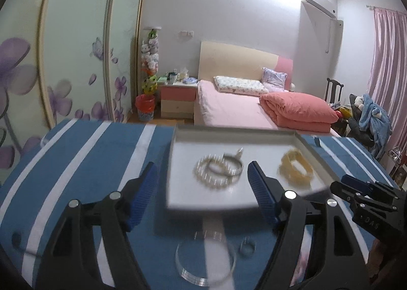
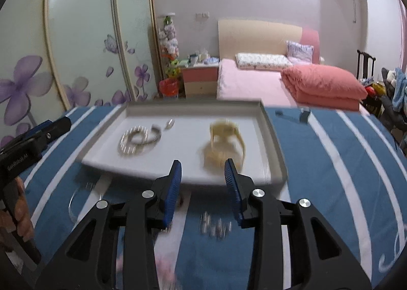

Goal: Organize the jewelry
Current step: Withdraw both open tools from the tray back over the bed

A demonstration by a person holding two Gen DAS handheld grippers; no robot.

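A white tray (image 1: 302, 142) lies on the blue striped cloth. In it are a pearl bracelet (image 1: 201, 175), a silver bangle (image 1: 232, 166) and a yellow bead bracelet (image 1: 296, 169). My left gripper (image 1: 201, 178) is open, above the tray's near edge. On the cloth below it lie a clear bangle (image 1: 203, 262) and a small ring (image 1: 248, 248). My right gripper (image 2: 203, 175) is open at the tray's (image 2: 269, 117) near edge, just before the yellow bracelet (image 2: 226, 142). The pearl bracelet (image 2: 132, 142) lies left. A blurred beaded piece (image 2: 216, 226) lies on the cloth between its fingers.
The table carries a blue cloth with white stripes (image 1: 89, 162). A dark small object (image 2: 304, 113) lies on the cloth behind the tray. The right gripper shows at the right in the left wrist view (image 1: 366, 196). A bed and wardrobe stand beyond the table.
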